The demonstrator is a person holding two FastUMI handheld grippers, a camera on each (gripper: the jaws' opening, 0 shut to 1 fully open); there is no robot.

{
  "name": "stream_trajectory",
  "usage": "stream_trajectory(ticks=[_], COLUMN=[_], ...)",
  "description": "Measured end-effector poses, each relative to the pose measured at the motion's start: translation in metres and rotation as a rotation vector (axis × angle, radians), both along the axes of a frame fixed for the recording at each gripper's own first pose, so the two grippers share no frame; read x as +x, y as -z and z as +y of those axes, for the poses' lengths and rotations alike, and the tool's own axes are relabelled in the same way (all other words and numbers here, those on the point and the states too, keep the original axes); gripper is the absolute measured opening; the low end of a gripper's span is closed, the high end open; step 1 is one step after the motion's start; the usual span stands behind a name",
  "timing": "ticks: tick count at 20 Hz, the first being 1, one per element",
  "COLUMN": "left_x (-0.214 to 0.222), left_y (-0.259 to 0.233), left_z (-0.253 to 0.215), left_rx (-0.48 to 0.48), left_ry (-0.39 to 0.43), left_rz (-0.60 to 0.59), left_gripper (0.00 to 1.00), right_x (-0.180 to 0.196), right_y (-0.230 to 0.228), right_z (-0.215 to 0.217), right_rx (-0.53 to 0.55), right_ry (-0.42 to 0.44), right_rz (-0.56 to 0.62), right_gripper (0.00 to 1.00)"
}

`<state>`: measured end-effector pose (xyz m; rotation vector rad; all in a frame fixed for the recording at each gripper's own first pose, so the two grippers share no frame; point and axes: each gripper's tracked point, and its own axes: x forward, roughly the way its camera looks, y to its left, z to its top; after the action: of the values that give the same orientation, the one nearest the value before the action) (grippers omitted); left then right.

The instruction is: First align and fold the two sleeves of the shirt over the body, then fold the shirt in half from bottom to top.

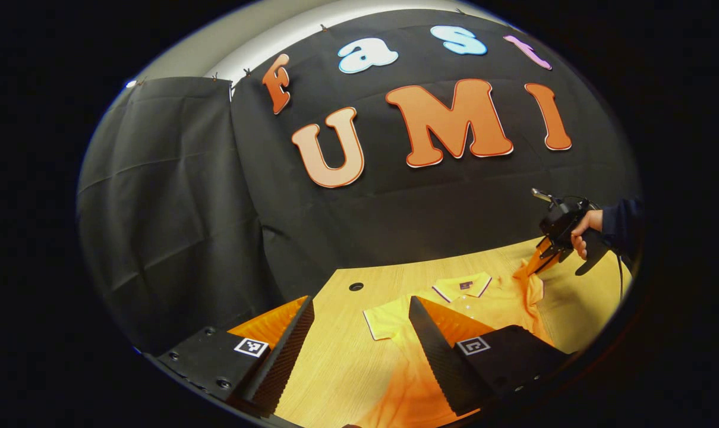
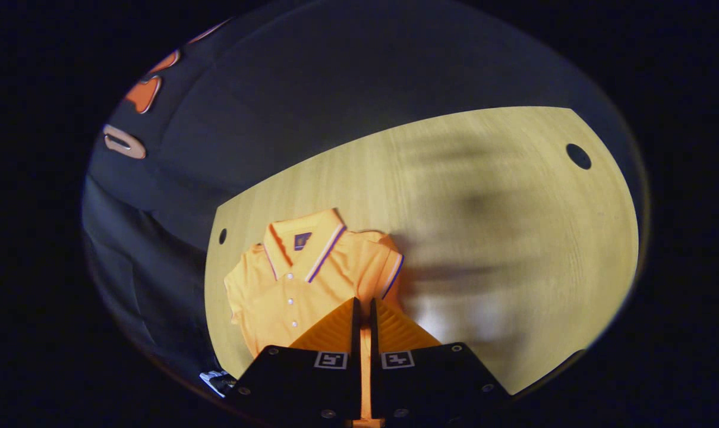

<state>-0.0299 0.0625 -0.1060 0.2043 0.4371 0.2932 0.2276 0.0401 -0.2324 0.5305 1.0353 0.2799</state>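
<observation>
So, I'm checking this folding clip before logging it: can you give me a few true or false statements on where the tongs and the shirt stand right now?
1. The right tongs are shut on orange fabric of the shirt. True.
2. The left tongs are clamped on a sleeve. False: their jaws stand wide apart above the shirt, holding nothing.
3. The shirt lies on a wooden table. True.
4. The collar is folded under, out of sight. False: it faces up, with the button placket below it.
5. In the left gripper view, a hand holds the right tongs at the shirt's far side. True.
</observation>
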Motion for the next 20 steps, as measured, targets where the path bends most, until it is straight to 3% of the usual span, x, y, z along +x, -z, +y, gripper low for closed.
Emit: stream_trajectory(ticks=[4,8,13,14,15,20], left_x=[0.0,-0.009,-0.011,-0.008,-0.004,0.031], left_y=[-0.002,0.001,0.014,0.017,0.018,0.044], left_z=[0.001,0.02,0.043,0.048,0.053,0.078], left_rx=[0.015,0.008,-0.051,-0.064,-0.077,-0.166], left_ry=[0.021,-0.01,-0.049,-0.048,-0.047,-0.002], left_rz=[0.011,0.009,0.017,0.019,0.019,0.051], left_gripper=[0.99,0.99,0.99,0.99,0.99,0.99], right_x=[0.002,0.003,0.005,0.002,0.0,-0.015], right_y=[-0.016,-0.029,-0.04,-0.043,-0.047,-0.079], right_z=[0.035,0.057,0.061,0.058,0.053,0.031], right_rx=[0.08,0.139,0.134,0.119,0.096,-0.023], right_ry=[-0.025,-0.042,-0.029,-0.032,-0.03,0.006], right_rz=[0.003,-0.001,-0.041,-0.053,-0.068,-0.185], right_gripper=[0.1,0.15,0.51,0.42,0.6,0.82])
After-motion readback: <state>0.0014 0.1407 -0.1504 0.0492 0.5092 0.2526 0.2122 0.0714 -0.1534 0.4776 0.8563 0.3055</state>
